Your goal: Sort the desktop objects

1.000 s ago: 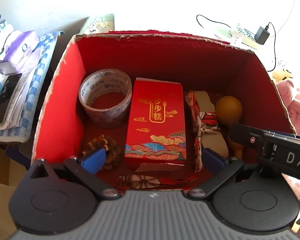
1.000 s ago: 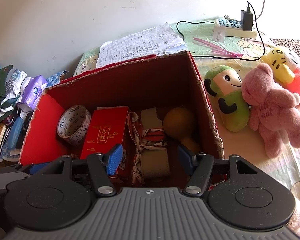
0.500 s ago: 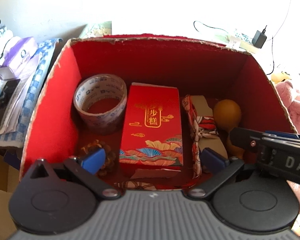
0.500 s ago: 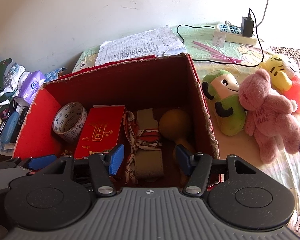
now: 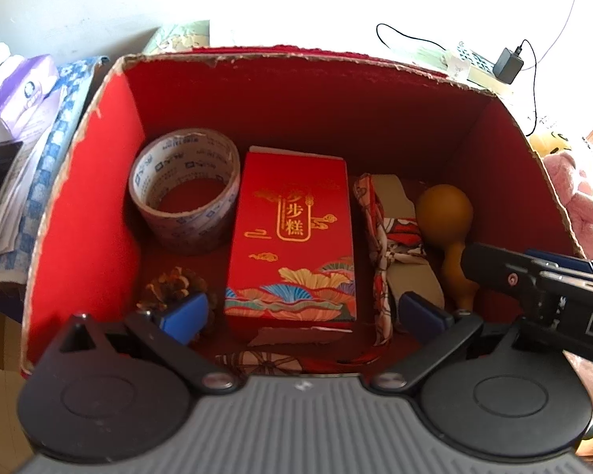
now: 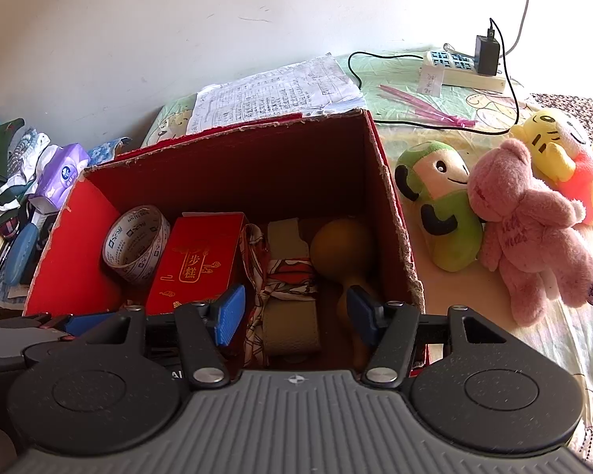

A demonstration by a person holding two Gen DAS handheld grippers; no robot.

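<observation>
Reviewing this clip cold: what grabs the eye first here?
The open red box fills both views, with a tape roll at its left, a red gift packet in the middle and a tan gourd at right. Outside its right wall lie three plush toys, the pink bear foremost.

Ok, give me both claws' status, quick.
Left claw: open, holding nothing, above the red box.
Right claw: open, holding nothing, above the same box.

The black left gripper with blue pads (image 5: 302, 313) and its right twin (image 6: 292, 318) are held side by side, jaws spread.
</observation>
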